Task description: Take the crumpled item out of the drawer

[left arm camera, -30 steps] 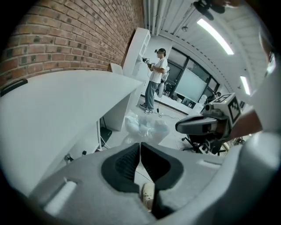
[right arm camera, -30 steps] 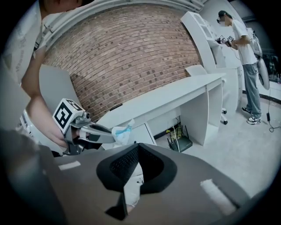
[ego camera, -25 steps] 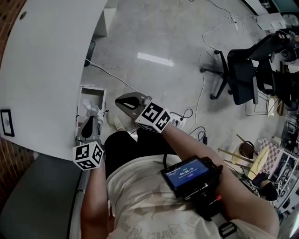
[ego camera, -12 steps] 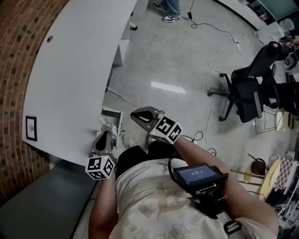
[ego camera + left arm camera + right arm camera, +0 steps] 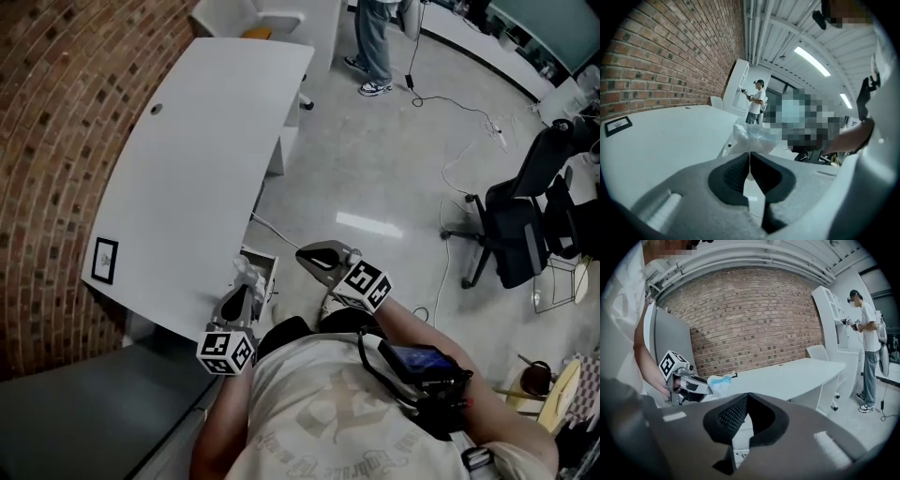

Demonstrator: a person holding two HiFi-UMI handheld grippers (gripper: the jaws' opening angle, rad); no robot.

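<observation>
Change since earlier: head view now takes in more of the desk (image 5: 202, 141) and the brick wall (image 5: 56, 122); a standing person (image 5: 375, 42) has come into view at the top edge.
Left hand-held gripper (image 5: 243, 291): clenched on the crumpled item (image 5: 247, 273), as it was a second ago; I hold it at the desk's near edge.
Left jaws, own view: left hand-held gripper (image 5: 750, 153) has its pads pressed together with the crumpled item (image 5: 752, 136) bunched just beyond the tips.
Crumpled item, location: held up over the open drawer (image 5: 271, 266), beside the desk edge; in the right gripper view the crumpled item (image 5: 719, 384) sits level with the desk top (image 5: 787, 376).
Item appearance: pale and wrinkled, with a blue patch.
Right hand-held gripper (image 5: 747, 397): jaws together, nothing between them.
Right hand-held gripper, position (image 5: 307, 252): to the right of the drawer, apart from it, over the floor.
Surroundings: office chair (image 5: 520, 225) well apart at the right.
</observation>
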